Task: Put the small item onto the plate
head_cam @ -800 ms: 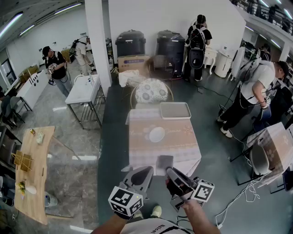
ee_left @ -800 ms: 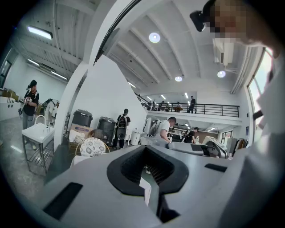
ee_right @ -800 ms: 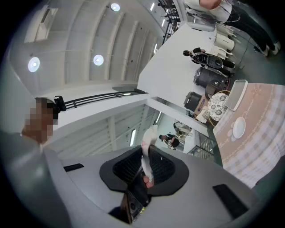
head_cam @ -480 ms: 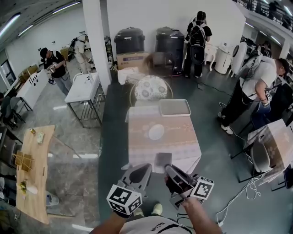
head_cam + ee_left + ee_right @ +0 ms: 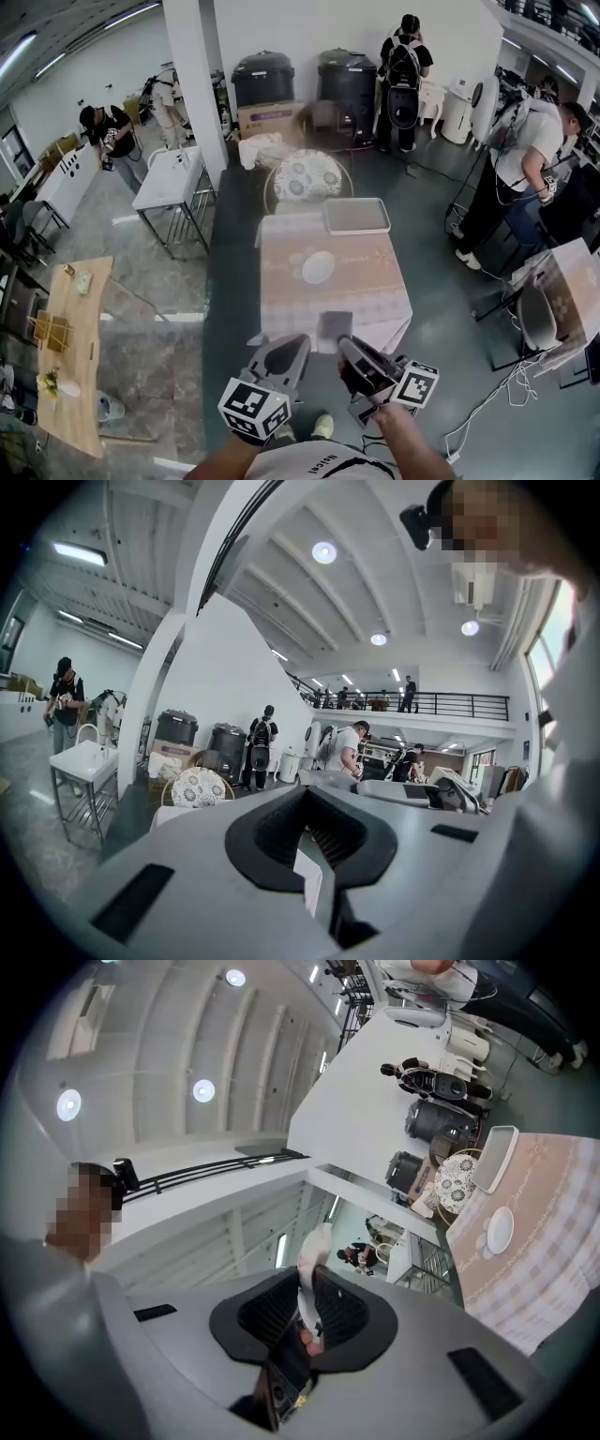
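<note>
- Head view: looking steeply down on a square table (image 5: 375, 300) draped in a soft pink-and-white checked cloth.
- Showing a smooth white oval plate (image 5: 319, 266), bare, near the middle of the cloth, and a shallow grey rectangular tray (image 5: 356, 216) with rounded corners at the far edge.
- Showing a flat dark grey square (image 5: 335, 328) at the near edge, just beyond both tools.
- Holding the left gripper (image 5: 284, 358) and the right gripper (image 5: 359, 364) side by side, low, short of the table and well apart from the plate, each bearing a cube with black-and-white square markers.
- Left gripper view: showing the ribbed black pads only a narrow slit apart, gripping nothing that can be made out.
- Right gripper view: pinching the small item (image 5: 315, 1246) between the ribbed black pads, the jaws closed partway onto it.
- Showing it as thin, smooth and white, its rounded tip poking up above the matte grey jaws, with something reddish at its lower end.
- Carrying it in the air, well away from the plate lying on the checked cloth at the right of this view.
</note>
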{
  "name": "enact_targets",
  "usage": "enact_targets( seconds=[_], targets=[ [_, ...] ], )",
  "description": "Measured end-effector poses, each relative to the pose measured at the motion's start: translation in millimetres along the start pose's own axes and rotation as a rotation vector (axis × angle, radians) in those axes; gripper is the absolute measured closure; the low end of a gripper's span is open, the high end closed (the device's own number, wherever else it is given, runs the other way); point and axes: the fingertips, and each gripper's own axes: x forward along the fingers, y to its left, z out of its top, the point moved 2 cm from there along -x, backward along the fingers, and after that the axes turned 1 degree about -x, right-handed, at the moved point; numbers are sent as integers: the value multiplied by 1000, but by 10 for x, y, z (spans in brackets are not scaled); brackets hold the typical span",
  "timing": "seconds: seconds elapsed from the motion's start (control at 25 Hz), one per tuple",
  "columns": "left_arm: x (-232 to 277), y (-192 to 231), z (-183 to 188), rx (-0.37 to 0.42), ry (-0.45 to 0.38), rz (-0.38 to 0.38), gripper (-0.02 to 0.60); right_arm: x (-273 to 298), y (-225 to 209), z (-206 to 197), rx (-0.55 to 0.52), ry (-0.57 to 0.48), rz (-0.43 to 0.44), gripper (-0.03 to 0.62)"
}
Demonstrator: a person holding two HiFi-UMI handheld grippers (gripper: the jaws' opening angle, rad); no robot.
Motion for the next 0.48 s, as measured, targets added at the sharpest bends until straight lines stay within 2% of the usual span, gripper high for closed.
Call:
enact_targets(
  seconds=[0.48],
  targets=[
    [364, -149, -90, 5, 13, 26, 575, -187, -220, 288, 42, 4, 29, 528]
  ],
)
